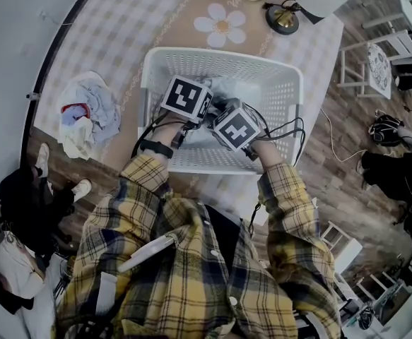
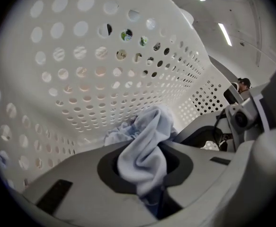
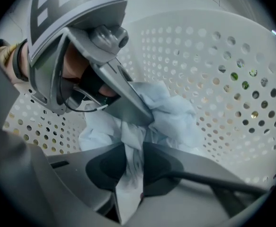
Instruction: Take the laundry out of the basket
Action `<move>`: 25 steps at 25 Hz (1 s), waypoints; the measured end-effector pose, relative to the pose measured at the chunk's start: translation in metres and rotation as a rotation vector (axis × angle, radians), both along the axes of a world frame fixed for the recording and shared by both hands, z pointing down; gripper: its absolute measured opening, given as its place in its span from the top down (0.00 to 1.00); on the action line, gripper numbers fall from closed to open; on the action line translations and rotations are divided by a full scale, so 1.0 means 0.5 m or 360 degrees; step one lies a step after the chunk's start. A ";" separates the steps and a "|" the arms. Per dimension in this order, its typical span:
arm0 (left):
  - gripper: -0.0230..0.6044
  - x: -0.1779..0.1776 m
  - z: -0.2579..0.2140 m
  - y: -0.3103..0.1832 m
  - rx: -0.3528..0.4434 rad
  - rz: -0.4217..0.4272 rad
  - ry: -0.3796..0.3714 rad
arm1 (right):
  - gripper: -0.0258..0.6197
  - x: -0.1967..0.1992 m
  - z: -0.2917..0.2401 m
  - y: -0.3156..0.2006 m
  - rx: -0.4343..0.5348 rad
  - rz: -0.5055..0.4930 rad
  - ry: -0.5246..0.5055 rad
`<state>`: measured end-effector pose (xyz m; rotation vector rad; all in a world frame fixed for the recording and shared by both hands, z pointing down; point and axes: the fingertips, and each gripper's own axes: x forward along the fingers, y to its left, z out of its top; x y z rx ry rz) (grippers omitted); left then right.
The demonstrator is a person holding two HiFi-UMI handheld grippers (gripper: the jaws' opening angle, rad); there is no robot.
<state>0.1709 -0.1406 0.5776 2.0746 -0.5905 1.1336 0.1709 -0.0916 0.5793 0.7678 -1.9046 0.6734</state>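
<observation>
The left gripper (image 2: 145, 167) and right gripper (image 3: 130, 174), side by side inside the white basket (image 1: 220, 54), both squeeze the pale blue cloth (image 2: 147, 136).

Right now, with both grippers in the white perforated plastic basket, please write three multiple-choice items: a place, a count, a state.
1. In the head view, the loose grey-and-white pile of clothes lies: A) left of the white perforated plastic basket; B) inside it; C) on a chair.
2. Grippers reaching into the basket: A) none; B) one; C) two.
3. The left gripper is: A) open, empty; B) shut on the pale blue cloth; C) out of view.
A: the pile sits outside the basket's left wall. C: the right gripper is inside too. B: the left gripper's jaws pinch the cloth.
</observation>
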 end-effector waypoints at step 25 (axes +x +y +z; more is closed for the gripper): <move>0.85 0.059 -0.424 0.089 0.0652 0.0067 0.0450 | 0.81 0.059 -0.387 0.062 0.0726 0.0136 -0.0018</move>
